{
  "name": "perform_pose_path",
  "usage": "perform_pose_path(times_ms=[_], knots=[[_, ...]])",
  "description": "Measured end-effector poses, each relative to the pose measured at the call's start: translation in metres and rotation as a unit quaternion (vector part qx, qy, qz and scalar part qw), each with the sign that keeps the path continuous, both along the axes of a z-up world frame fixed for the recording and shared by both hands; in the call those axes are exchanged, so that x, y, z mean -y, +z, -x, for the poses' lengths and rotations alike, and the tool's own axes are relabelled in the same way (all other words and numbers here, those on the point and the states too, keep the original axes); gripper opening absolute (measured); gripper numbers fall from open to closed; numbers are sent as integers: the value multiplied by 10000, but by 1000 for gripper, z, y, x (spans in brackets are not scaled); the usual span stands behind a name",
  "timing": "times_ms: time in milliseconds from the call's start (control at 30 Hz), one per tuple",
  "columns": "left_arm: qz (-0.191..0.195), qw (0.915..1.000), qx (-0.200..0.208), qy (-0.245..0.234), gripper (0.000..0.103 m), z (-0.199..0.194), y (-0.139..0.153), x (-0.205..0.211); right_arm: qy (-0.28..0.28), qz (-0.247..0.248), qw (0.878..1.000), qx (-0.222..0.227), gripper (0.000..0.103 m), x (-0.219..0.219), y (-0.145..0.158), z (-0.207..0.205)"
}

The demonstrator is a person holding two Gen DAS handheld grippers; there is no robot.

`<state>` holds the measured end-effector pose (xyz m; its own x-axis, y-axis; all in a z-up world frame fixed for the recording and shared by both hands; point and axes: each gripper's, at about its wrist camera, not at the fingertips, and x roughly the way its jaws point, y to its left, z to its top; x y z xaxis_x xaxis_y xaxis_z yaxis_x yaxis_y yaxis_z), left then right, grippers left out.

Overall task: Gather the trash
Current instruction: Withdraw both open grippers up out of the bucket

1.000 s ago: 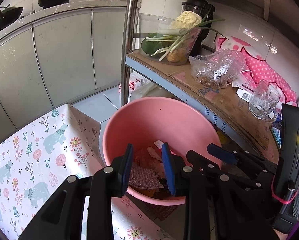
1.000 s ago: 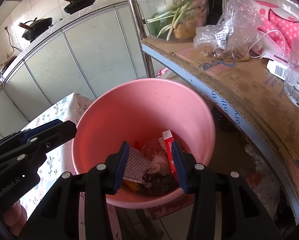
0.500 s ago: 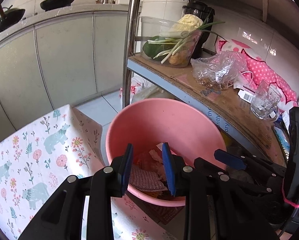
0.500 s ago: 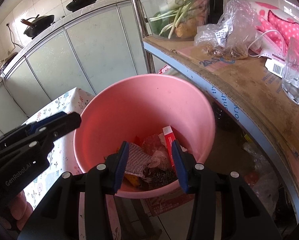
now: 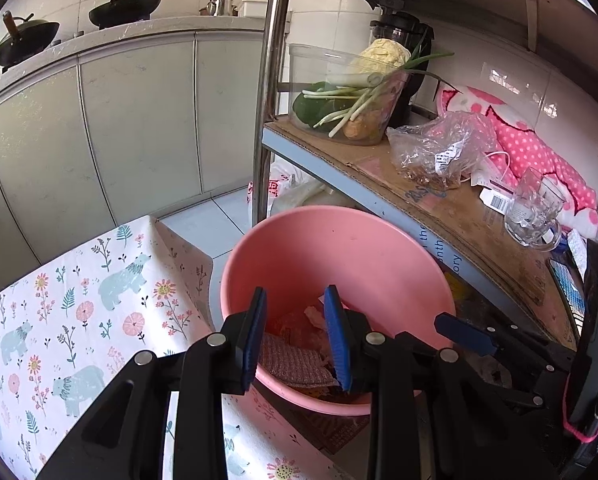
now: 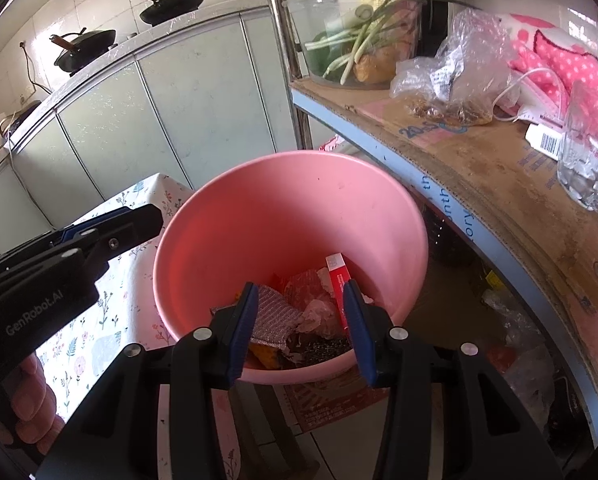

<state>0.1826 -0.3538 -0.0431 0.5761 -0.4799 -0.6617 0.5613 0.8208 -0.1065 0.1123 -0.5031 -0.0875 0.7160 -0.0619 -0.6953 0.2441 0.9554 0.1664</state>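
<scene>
Both claws hang over the round pink plastic bin (image 6: 283, 216), each with its blue pads parted to a middling gap and nothing between them. The left claw (image 5: 295, 336) points down at the bin's near rim; the right claw (image 6: 299, 328) does the same from the other side. The trash sits at the bottom of the bin: a pink-and-grey woven scouring cloth (image 6: 271, 316), a slim red carton (image 6: 337, 284) leaning against the inner wall, crumpled pale wrappers (image 6: 315, 316) and a dark tangle of steel wool (image 6: 327, 348).

The likeliest trouble, as I judge it, is a knock on the bin's rim. The bin looks light, and a claw catching its edge could tip it and spill the collected trash onto the tiled floor (image 5: 203, 224). The two claws are also near each other, so swinging either sideways risks a clash.

Room is tight on the right: the bin stands close under the edge of the cardboard-lined metal shelf (image 6: 479, 184), where a clear glass mug (image 6: 587, 160) stands near the lip and could be swept off by a raised claw. On the left, the surface with its floral bear-print cloth (image 5: 79, 300) ends just beside the bin. The clearest way out is straight up and back.
</scene>
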Motion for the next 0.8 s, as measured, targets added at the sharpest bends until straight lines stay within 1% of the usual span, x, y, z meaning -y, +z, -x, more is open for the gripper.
perform_pose_path(times_ms=[333, 533, 633, 800], knots=[[73, 9999, -119, 27, 29, 4, 8, -8, -7, 148, 9995, 282, 45, -10, 17, 15], [101, 9999, 21, 49, 29, 14, 18, -15, 22, 205, 9992, 354, 45, -17, 22, 27], [131, 9998, 107, 59, 34, 19, 24, -20, 31, 225, 9990, 393, 45, -21, 25, 32], [168, 9996, 200, 65, 35, 29, 33, -28, 62, 275, 9986, 448, 45, -31, 31, 40]])
